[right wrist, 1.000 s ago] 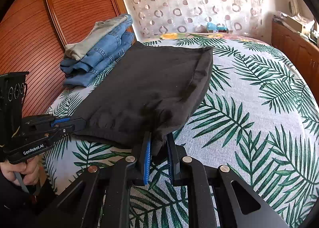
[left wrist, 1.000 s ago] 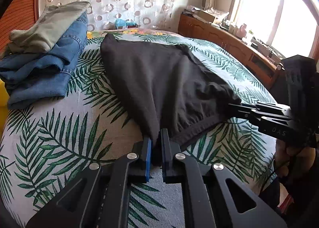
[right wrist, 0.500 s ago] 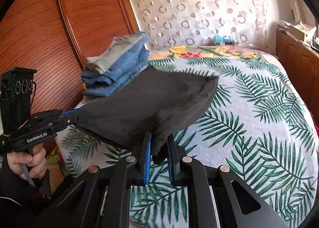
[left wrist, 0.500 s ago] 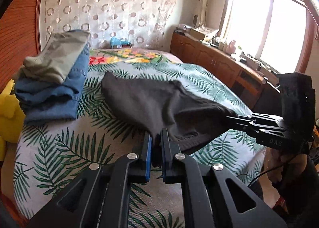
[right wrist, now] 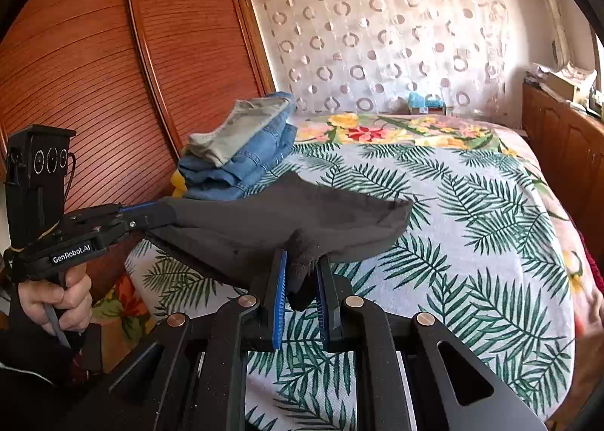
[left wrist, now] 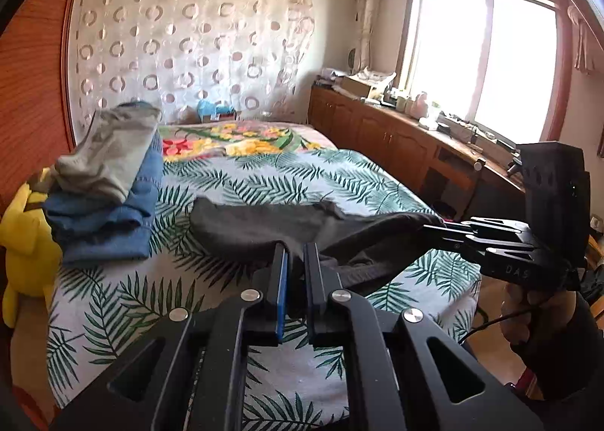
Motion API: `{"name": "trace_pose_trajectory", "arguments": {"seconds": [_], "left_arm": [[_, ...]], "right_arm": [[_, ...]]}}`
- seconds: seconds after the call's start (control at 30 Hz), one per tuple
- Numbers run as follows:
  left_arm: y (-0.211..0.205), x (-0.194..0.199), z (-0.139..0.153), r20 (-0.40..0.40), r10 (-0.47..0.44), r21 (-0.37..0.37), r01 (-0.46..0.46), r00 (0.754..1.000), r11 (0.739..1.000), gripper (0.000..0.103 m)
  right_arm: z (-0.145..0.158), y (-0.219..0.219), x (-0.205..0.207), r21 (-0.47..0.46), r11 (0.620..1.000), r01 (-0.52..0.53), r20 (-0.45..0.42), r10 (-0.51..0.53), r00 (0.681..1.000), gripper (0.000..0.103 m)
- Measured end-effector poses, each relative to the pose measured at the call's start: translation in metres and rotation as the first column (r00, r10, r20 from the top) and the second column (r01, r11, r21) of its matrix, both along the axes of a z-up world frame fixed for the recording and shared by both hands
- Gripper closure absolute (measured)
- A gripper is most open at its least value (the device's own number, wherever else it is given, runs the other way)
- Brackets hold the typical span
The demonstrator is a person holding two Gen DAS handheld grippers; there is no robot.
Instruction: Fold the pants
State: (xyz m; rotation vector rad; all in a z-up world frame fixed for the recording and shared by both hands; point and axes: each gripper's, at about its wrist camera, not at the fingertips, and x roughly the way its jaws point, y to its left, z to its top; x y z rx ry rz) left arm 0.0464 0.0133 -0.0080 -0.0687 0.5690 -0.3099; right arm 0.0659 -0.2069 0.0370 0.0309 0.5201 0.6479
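Dark grey pants [left wrist: 271, 227] [right wrist: 271, 219] hang stretched in the air above the palm-leaf bedspread [left wrist: 264, 182] [right wrist: 472, 223]. My left gripper [left wrist: 295, 251] is shut on one corner of the near edge; it also shows in the right wrist view [right wrist: 158, 214]. My right gripper [right wrist: 302, 261] is shut on the other corner, with cloth bunched between its pads; it shows in the left wrist view [left wrist: 434, 229]. The far end of the pants sags toward the bed.
A stack of folded jeans and a grey garment [left wrist: 105, 189] [right wrist: 245, 144] lies on the bed's left side by a wooden wardrobe [right wrist: 113, 72]. A yellow plush toy [left wrist: 26, 242] sits beside it. Wooden cabinets [left wrist: 396, 140] run under the window at right.
Both grippers have lifted the pants off the bed and pulled them back toward the foot. The cloth went from lying flat to hanging in the air between the grippers.
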Motion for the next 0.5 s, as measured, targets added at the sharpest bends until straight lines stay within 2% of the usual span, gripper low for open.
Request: {"name": "trace_pose_trajectory", "arguments": {"seconds": [0.3, 0.5], "left_arm": [[-0.003, -0.011, 0.020, 0.054, -0.012, 0.007, 0.011, 0.998, 1.000, 0.094], [-0.003, -0.007, 0.016, 0.049, -0.016, 0.013, 0.016, 0.999, 1.000, 0.094]], "right_arm": [[0.017, -0.006, -0.019, 0.000, 1.000, -0.007, 0.059, 0.007, 0.998, 0.089], [0.017, -0.007, -0.024, -0.008, 1.000, -0.009, 0.075, 0.009, 0.997, 0.089]]}}
